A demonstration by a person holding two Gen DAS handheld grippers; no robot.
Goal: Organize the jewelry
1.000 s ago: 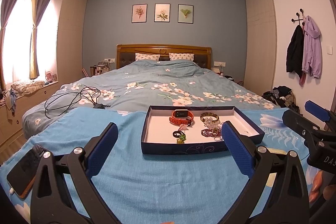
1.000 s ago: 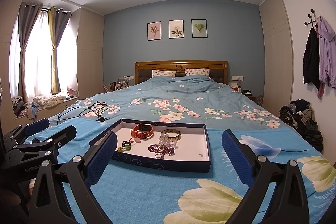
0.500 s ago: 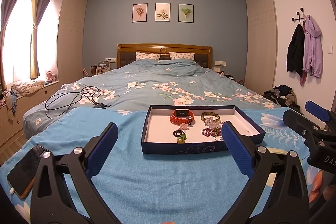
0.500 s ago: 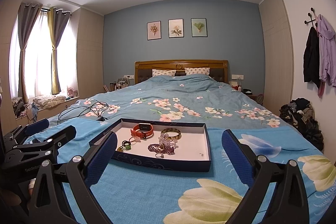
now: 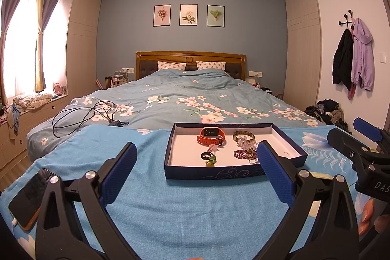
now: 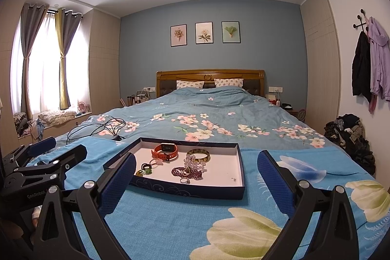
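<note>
Both claws are hovering with fingers spread wide, gripping nothing: the left claw [image 5: 196, 171] and right claw [image 6: 196, 178] are facing the tray [image 6: 240, 168], which is lying near the foot edge of the bed [image 6: 219, 111], holding an orange watch [image 6: 165, 151], bangle [image 6: 198, 155] and rings [image 6: 145, 168].
</note>
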